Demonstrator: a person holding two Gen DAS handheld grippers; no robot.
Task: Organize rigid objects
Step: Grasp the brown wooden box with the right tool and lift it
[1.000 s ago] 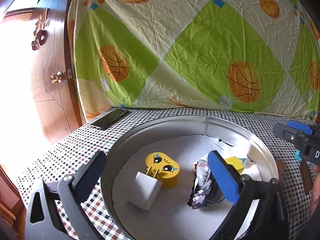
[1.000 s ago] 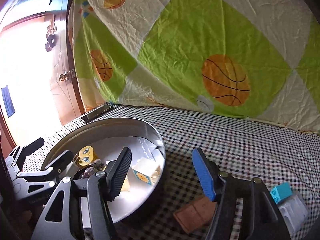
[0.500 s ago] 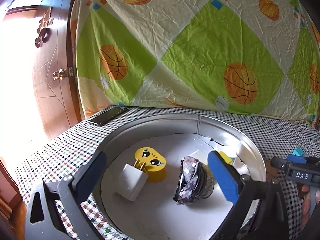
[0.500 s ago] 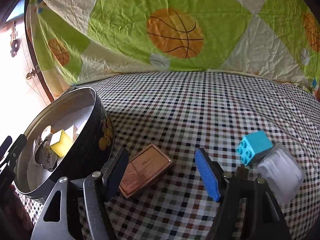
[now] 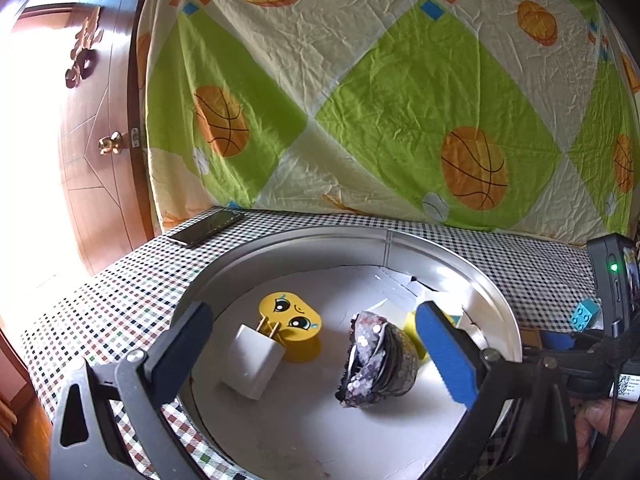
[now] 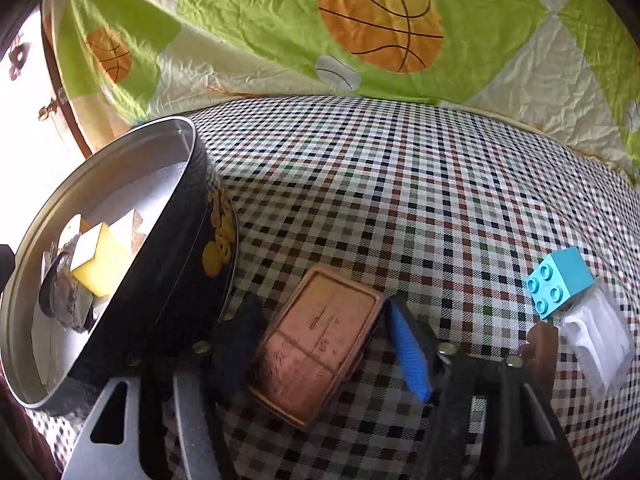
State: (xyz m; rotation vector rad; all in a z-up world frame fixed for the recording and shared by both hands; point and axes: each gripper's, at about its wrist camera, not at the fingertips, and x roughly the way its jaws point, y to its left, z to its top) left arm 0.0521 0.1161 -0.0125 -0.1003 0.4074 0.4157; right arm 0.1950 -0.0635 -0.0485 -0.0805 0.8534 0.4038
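Observation:
A round metal tin (image 5: 492, 300) sits on the checked tablecloth; it also shows in the right wrist view (image 6: 168, 280). Inside lie a white charger plug (image 5: 252, 364), a yellow face toy (image 5: 290, 318), a sequined pouch (image 5: 376, 364) and a yellow block (image 6: 100, 260). My left gripper (image 5: 316, 352) is open and empty over the tin. My right gripper (image 6: 324, 340) is open, with its fingers on either side of a flat brown case (image 6: 316, 344) lying on the cloth beside the tin.
A cyan toy brick (image 6: 560, 280) and a clear plastic piece (image 6: 600, 340) lie right of the brown case. A black phone (image 5: 206, 227) lies at the table's far left. A patterned sheet hangs behind the table. A wooden door stands at left.
My right gripper has swung right from over the tin and lowered around the brown case. My left gripper has barely moved over the tin.

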